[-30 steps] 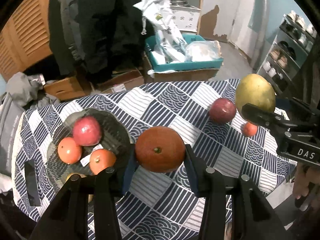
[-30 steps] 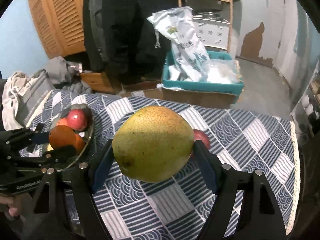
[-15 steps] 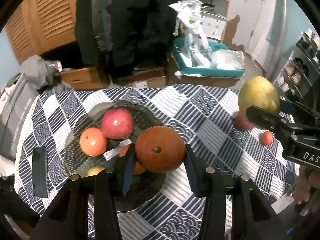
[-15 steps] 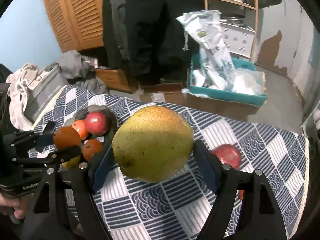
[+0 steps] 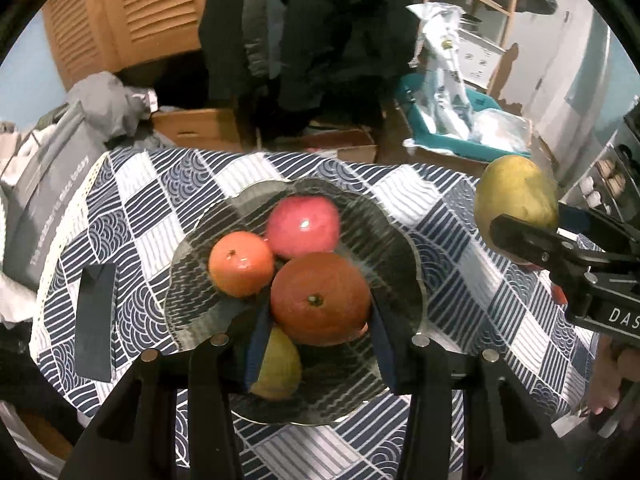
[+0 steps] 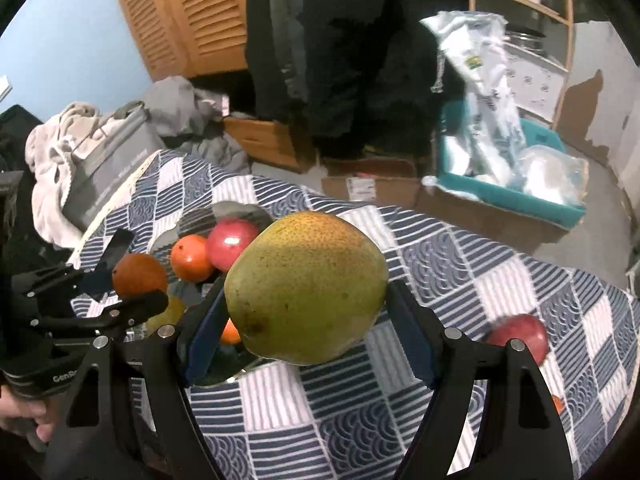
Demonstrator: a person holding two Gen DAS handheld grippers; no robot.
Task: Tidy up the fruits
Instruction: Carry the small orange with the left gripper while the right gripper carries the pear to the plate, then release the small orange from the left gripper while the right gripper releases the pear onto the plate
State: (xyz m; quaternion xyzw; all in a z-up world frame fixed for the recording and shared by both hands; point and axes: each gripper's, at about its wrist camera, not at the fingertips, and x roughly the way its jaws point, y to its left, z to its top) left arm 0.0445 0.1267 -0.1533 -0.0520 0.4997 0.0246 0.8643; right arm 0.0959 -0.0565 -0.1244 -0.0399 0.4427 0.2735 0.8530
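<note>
Left gripper (image 5: 318, 320) clamped on dark orange (image 5: 320, 298) above glass plate (image 5: 400, 240); right gripper (image 6: 306, 320) clamped on yellow-green mango (image 6: 306, 288) beside.

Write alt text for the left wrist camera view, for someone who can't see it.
The left gripper holds a large orange above a dark glass plate that carries a red apple, a smaller orange and a yellowish fruit. At right, the right gripper holds a yellow-green mango over the blue-and-white patterned tablecloth.
</note>
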